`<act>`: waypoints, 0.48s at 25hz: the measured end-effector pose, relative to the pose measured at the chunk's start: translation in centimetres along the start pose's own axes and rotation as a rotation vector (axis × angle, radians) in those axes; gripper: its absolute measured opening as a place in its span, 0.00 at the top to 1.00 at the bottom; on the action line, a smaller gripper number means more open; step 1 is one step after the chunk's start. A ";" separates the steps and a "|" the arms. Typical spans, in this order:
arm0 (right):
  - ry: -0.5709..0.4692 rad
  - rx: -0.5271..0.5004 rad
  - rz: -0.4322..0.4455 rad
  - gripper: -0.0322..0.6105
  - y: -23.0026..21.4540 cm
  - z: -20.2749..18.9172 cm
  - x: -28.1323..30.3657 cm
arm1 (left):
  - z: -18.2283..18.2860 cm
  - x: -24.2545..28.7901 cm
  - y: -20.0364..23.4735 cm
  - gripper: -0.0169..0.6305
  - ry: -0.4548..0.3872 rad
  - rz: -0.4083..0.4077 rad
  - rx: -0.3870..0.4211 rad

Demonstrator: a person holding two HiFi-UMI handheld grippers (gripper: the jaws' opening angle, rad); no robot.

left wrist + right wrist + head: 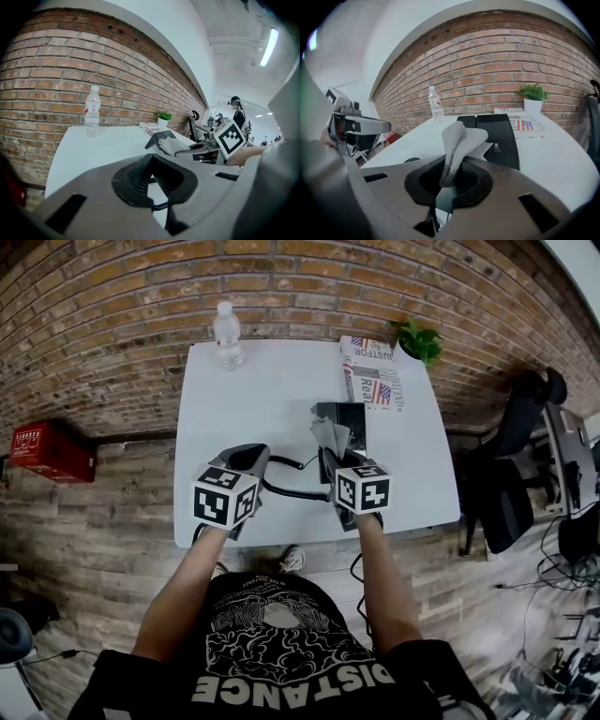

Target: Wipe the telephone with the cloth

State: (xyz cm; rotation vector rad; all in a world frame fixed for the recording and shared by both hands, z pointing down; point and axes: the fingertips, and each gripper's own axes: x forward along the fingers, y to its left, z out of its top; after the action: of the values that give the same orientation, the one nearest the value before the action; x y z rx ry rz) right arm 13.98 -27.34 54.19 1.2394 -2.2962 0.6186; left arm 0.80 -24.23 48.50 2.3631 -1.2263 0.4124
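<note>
Right tongs (449,177) clench grey knitted cloth (461,138) over black flat telephone (499,136); left tongs (149,174), left of telephone, closed, seemingly empty.

Black short-sleeved T-shirt (281,657) — bold white graphic print.

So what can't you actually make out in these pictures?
Telephone, near half: head view, covered by the cloth and right hand-held gripper.
Cord ends: head view, they run under the left hand-held gripper and the right one.
Newspaper small print: head view, too small.
Bottle label: left gripper view, too small.
</note>
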 end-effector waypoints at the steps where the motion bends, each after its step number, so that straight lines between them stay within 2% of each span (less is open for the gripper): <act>1: 0.003 0.003 -0.003 0.93 0.0 -0.2 -0.1 | -0.1 0.0 -0.1 0.97 0.002 -0.005 0.002; 12: 0.033 0.042 -0.025 0.93 0.7 -2.8 -1.2 | -0.5 0.2 -1.5 0.97 0.022 -0.060 0.027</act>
State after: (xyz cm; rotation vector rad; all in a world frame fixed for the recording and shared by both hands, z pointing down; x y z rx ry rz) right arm 14.46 -24.59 55.61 1.2665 -2.2481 0.6761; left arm 2.11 -23.29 48.66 2.4049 -1.1441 0.4365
